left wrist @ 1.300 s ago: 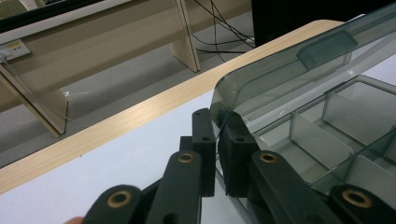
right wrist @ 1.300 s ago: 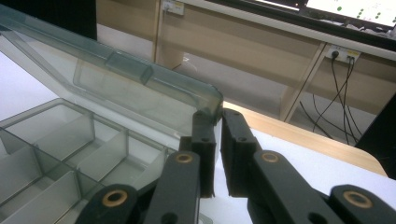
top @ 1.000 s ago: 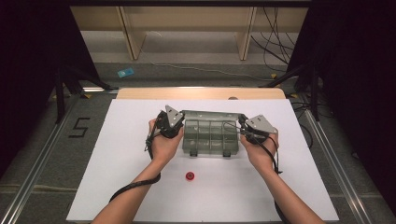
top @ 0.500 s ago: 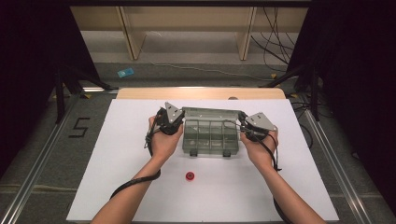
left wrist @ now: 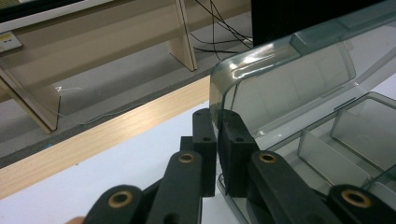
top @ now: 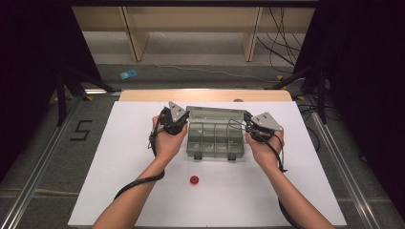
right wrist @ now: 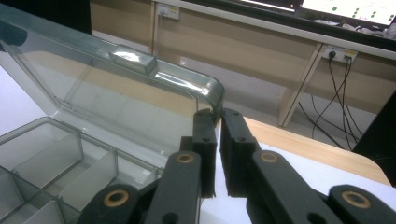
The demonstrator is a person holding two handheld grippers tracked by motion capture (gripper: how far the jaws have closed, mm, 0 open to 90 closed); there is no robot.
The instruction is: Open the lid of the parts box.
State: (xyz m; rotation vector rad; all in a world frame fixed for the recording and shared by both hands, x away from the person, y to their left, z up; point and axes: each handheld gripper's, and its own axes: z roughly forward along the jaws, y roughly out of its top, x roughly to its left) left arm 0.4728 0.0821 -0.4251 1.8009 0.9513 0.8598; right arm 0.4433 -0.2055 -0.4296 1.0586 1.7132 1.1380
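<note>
A clear grey compartment box (top: 215, 143) sits mid-table with its lid (top: 215, 114) raised at the back. My left gripper (top: 180, 123) is shut on the lid's left edge. In the left gripper view, the gripper (left wrist: 217, 128) has that edge of the lid (left wrist: 289, 84) pinched between its black pads, above empty compartments (left wrist: 355, 130). My right gripper (top: 248, 126) is shut on the lid's right edge. In the right gripper view, the gripper (right wrist: 218, 123) clamps the rounded corner of the lid (right wrist: 116, 93), with the compartments (right wrist: 46, 149) to the left.
A small red round piece (top: 194, 180) lies on the white table sheet (top: 119, 157) in front of the box. A wooden strip (top: 205, 95) runs along the table's far edge. Metal rails (top: 43, 157) flank the table, and cables (top: 286, 52) lie on the floor beyond.
The left hand has shifted only slightly. Both grippers stay clamped on the lid's ends, and the box and red piece have not moved.
</note>
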